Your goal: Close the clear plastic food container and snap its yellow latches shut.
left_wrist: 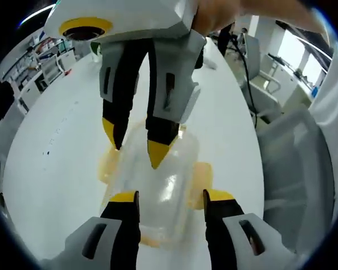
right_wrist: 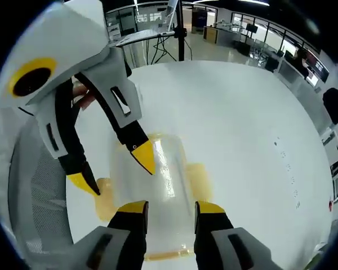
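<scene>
Both hand-held grippers, left [left_wrist: 172,205] and right [right_wrist: 169,216], hovered jaws apart over the clear container [left_wrist: 158,180] on the white desk [left_wrist: 56,169], apparently steadying its lid for latching.

The container [left_wrist: 158,185] is clear, glossy plastic with translucent yellow latches [left_wrist: 201,179]. The white table [left_wrist: 56,152] looks smooth and matt. At 9 o'clock in the right gripper view, a chair back [right_wrist: 42,208] shows grey mesh fabric.

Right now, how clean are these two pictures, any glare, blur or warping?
Left gripper view: fisheye bends the white table; the clear container looks soft and hazy. Right gripper view: a bright glare streak runs down the container; the left gripper looms large.
</scene>
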The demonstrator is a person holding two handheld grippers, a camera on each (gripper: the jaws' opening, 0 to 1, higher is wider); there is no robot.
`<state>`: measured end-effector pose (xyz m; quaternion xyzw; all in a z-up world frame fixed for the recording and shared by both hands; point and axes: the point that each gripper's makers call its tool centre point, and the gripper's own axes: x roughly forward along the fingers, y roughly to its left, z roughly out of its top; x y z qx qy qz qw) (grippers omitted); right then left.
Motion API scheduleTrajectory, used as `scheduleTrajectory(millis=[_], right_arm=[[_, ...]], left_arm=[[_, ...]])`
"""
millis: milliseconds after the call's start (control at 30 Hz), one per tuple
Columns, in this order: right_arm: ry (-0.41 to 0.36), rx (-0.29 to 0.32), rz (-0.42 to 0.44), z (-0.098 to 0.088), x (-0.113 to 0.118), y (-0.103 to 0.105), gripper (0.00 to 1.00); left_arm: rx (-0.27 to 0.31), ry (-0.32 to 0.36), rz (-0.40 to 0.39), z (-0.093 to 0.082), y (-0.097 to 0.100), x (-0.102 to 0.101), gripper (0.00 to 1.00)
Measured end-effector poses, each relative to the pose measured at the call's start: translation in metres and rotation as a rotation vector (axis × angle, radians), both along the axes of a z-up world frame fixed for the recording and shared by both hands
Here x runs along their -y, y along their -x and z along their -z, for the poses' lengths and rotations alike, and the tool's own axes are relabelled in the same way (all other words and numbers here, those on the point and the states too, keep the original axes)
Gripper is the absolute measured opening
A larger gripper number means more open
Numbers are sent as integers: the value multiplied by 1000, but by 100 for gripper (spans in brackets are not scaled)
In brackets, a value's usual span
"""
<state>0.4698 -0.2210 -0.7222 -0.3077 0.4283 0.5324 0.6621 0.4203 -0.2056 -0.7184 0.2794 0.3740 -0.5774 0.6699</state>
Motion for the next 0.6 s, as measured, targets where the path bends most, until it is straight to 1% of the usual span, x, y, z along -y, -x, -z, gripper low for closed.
scheduleTrajectory(millis=[33, 100, 200, 400, 467, 500, 600], right_arm=[[-1, -2, -1, 0, 0, 0, 30], [4, -1, -4, 0, -1, -1, 30], [3, -6, -8, 0, -2, -2, 30], [31, -3, -26, 4, 0, -5, 32], [26, -11, -26, 5, -1, -4, 32], [28, -13, -30, 6, -1, -4, 33], [31, -17, -36, 7, -2, -5, 33]], left_arm=[[3, -3, 3, 1, 1, 0, 44], [30, -11, 12, 1, 0, 0, 43], [47, -15, 14, 1, 1, 1, 44], [66, -23, 12, 6, 1, 1, 46], [76, -33, 14, 9, 2, -1, 47], [96, -34, 24, 9, 1, -1, 46], [112, -39, 26, 10, 0, -2, 46]])
